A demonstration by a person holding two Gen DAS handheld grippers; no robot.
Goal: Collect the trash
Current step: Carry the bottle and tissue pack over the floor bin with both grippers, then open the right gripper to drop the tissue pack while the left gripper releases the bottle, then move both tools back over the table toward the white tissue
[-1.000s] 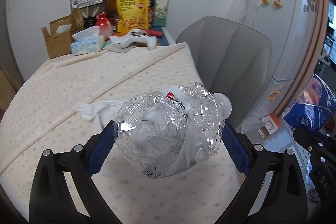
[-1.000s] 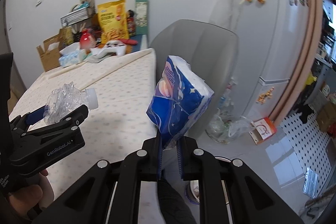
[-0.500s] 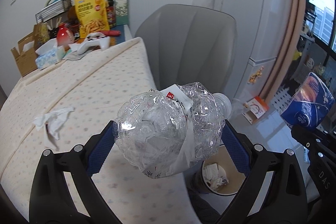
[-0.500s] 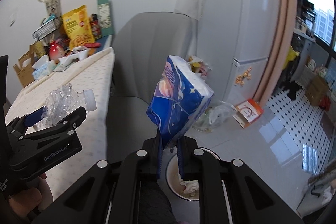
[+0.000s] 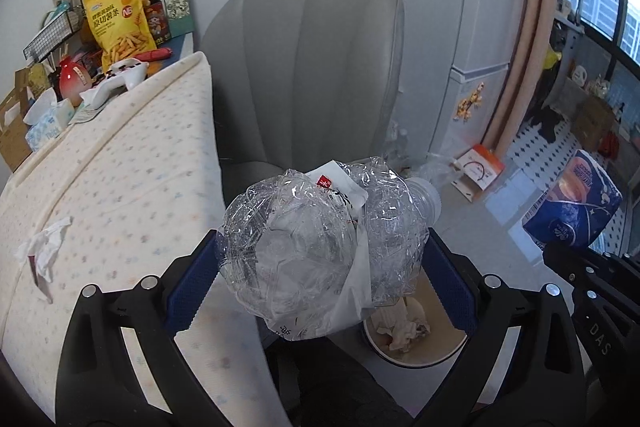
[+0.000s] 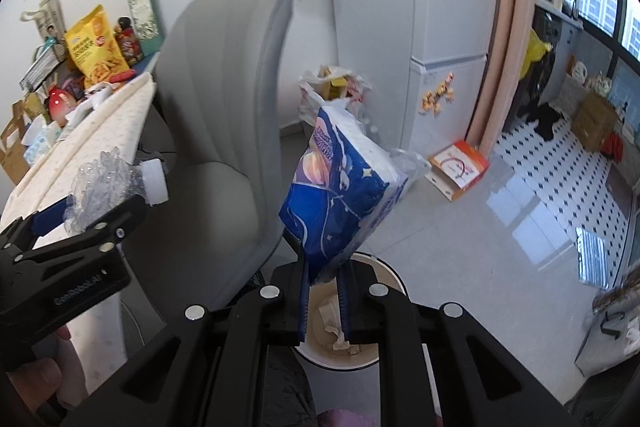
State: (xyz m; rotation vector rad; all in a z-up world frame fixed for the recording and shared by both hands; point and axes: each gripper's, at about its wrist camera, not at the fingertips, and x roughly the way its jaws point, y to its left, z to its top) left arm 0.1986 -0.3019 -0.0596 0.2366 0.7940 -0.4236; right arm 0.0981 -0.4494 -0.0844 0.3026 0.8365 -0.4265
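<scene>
My left gripper (image 5: 320, 259) is shut on a crushed clear plastic bottle (image 5: 320, 247) with a white cap, held in the air above the table's edge; the bottle also shows in the right wrist view (image 6: 108, 183). My right gripper (image 6: 324, 275) is shut on a blue tissue pack (image 6: 344, 195), also seen at the right of the left wrist view (image 5: 572, 207). A round cream trash bin (image 6: 384, 275) with crumpled paper inside stands on the floor right below both grippers (image 5: 416, 355). A crumpled white tissue (image 5: 44, 247) lies on the dotted tablecloth.
A grey chair (image 5: 308, 67) stands between the table (image 5: 120, 167) and the white fridge (image 6: 420, 7). Snacks, boxes and a game controller (image 5: 116, 75) crowd the table's far end. An orange box (image 6: 458, 165) and plastic bags (image 6: 332, 87) lie on the floor.
Both grippers have swung right, away from the table and toward the floor. The trash bin has come into view beneath them. Both still hold their loads.
</scene>
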